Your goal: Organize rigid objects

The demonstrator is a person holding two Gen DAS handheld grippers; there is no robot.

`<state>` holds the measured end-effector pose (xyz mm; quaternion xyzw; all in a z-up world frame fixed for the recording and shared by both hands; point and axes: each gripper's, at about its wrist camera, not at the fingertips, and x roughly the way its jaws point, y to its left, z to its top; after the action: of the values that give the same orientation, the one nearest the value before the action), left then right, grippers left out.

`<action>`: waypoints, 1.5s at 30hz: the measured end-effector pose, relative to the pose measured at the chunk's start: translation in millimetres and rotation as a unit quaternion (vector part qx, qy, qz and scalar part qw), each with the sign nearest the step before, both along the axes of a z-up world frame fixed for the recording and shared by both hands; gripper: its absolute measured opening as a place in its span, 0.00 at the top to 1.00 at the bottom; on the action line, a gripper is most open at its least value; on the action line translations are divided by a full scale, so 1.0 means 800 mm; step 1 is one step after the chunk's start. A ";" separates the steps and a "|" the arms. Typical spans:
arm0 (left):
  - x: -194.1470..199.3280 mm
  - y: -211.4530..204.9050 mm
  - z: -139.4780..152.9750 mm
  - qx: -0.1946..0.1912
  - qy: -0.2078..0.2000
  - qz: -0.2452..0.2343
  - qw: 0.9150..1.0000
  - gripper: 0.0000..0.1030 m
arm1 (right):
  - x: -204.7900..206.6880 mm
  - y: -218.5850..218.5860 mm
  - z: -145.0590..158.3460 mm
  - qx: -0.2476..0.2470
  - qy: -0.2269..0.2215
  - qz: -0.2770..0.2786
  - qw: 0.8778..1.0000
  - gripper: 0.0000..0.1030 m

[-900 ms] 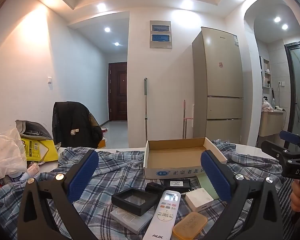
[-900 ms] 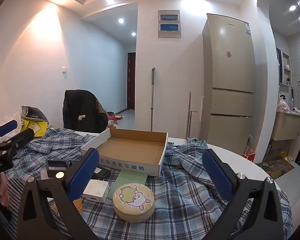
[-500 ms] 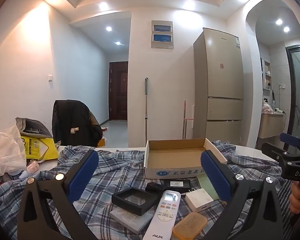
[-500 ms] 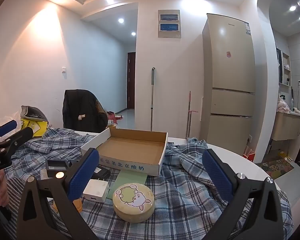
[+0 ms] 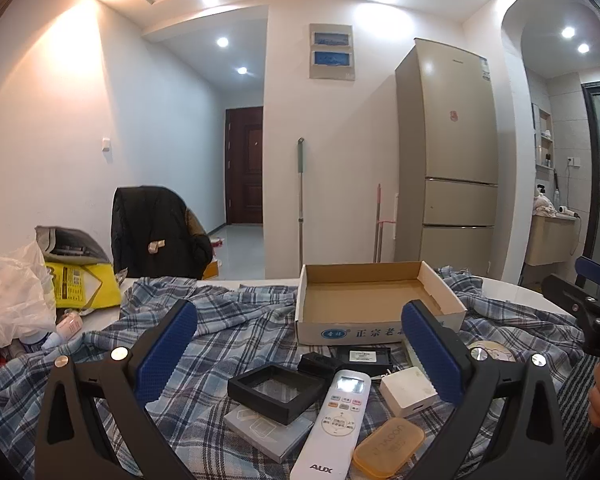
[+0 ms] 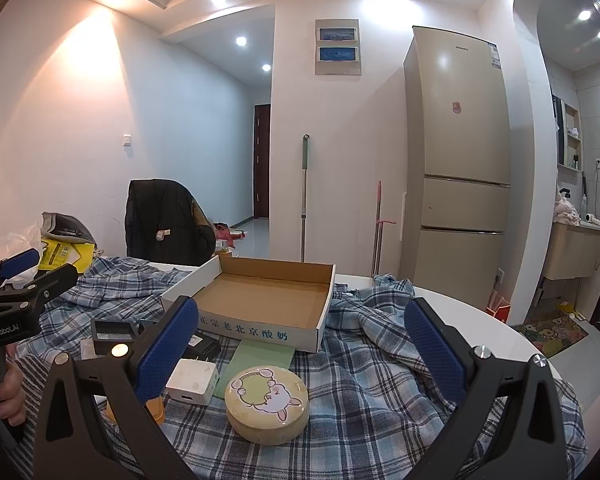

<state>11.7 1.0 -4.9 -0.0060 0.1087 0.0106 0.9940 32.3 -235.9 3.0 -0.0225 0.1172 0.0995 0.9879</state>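
Observation:
An empty cardboard box [image 5: 374, 304] [image 6: 260, 300] sits on the plaid cloth at the table's middle. In front of it lie a white AUX remote [image 5: 334, 424], a black square case [image 5: 278, 392], a white charger cube [image 5: 408, 392] [image 6: 192, 378], an orange case [image 5: 388, 446], a black flat device [image 5: 362, 356] and a clear case [image 5: 268, 434]. A round yellow tin [image 6: 268, 400] lies before my right gripper [image 6: 300, 350]. My left gripper [image 5: 298, 354] hovers open and empty above the small objects. The right gripper is open and empty too.
A white plastic bag [image 5: 10, 304] and a yellow package [image 5: 80, 284] lie at the table's left. A chair with a black jacket [image 5: 156, 236] stands behind. A green card [image 6: 260, 356] lies under the box's front edge. The table's white rim [image 6: 480, 320] shows right.
Both grippers have barely moved; the left view has shifted very slightly. No object has moved.

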 end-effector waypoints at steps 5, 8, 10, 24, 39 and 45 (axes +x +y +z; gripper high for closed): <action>-0.008 -0.005 0.003 0.003 -0.014 -0.019 1.000 0.00 | -0.001 0.000 0.001 0.000 0.001 0.000 1.000 0.00; -0.006 -0.003 0.002 -0.003 -0.010 -0.023 1.000 0.00 | -0.001 0.001 0.001 -0.004 0.000 0.002 1.000 0.00; -0.005 -0.002 0.002 -0.007 -0.007 -0.024 1.000 0.00 | -0.002 0.003 0.001 -0.005 -0.001 0.002 1.000 0.00; -0.010 -0.005 0.006 -0.003 -0.013 -0.021 1.000 0.00 | -0.002 0.002 0.002 0.000 0.001 0.004 1.000 0.00; -0.012 -0.001 0.010 -0.004 -0.016 -0.014 1.000 0.00 | 0.006 -0.003 0.001 0.010 0.020 0.033 0.999 0.00; -0.014 -0.002 0.010 0.002 -0.021 -0.014 1.000 0.00 | 0.010 -0.015 0.003 0.028 0.020 0.011 0.999 0.00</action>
<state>0.7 -0.8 3.5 -0.0029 0.0882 -0.0033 0.9961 40.5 -247.6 5.6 0.0059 0.1340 0.1145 0.9843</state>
